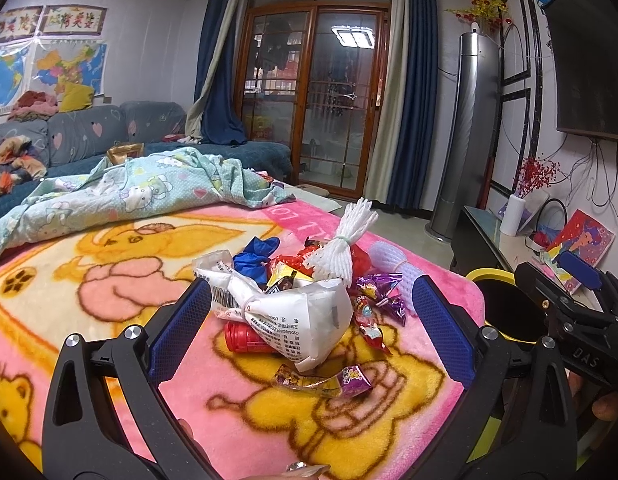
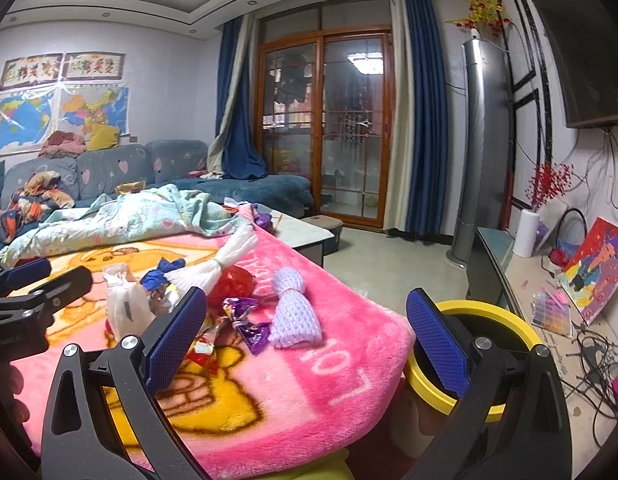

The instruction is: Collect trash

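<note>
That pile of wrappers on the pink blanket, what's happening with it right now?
A person holds a claw in each hand, clearing trash. The left claw is open around the crumpled white package, not yet closed on it. The right claw hangs open and empty at the pink blanket's edge, beside the yellow-rimmed bin. Candy wrappers and foam nets still lie in the pile.

Trash pile crowds mid blanket; white wrapper sits between the open left gripper jaws. Bare blanket near and left of pile. Crumpled sheet blocks the far side. Yellow bin beside the blanket's right edge, mouth partly behind right gripper finger.
</note>
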The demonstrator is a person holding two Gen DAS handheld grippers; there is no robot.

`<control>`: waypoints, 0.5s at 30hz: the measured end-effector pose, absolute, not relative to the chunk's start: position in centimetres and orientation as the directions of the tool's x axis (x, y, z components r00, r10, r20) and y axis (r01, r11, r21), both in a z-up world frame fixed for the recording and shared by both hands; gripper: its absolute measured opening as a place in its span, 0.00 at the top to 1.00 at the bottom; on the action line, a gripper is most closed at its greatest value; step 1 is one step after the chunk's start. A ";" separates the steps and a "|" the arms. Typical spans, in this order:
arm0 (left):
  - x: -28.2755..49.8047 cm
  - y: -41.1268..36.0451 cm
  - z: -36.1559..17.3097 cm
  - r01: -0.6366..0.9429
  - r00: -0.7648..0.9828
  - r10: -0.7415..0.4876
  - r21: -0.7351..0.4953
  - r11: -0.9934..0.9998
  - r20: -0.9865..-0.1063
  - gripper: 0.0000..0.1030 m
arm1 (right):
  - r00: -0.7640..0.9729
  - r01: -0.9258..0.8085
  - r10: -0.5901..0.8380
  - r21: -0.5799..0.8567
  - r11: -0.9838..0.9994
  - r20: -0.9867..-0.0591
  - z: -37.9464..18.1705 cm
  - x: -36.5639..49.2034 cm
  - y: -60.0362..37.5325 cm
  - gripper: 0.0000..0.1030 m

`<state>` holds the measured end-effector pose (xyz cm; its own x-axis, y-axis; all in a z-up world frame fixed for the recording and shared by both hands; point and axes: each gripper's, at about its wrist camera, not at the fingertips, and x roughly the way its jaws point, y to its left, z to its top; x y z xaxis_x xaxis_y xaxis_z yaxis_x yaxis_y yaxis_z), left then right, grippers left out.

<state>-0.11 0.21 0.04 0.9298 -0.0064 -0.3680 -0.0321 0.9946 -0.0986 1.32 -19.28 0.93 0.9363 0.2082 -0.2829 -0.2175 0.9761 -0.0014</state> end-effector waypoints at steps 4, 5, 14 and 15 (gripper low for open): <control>0.1 1.0 0.1 -0.049 0.927 0.000 -0.120 0.992 -0.375 0.10 | 0.922 -0.283 0.266 -0.020 0.959 -0.283 1.3 1.1 -18.4 0.06; 0.2 1.3 0.1 -0.060 0.926 0.008 -0.125 0.990 -0.377 0.10 | 0.915 -0.305 0.284 -0.030 0.952 -0.285 1.4 1.0 -17.9 0.06; 1.4 6.5 0.0 -0.198 0.903 0.099 -0.200 0.960 -0.419 0.10 | 0.833 -0.466 0.427 -0.032 0.884 -0.352 1.4 2.0 -14.0 0.06; 1.5 7.2 0.0 -0.214 0.900 0.109 -0.210 0.954 -0.423 0.10 | 0.821 -0.483 0.440 -0.030 0.875 -0.365 1.2 2.1 -13.5 0.06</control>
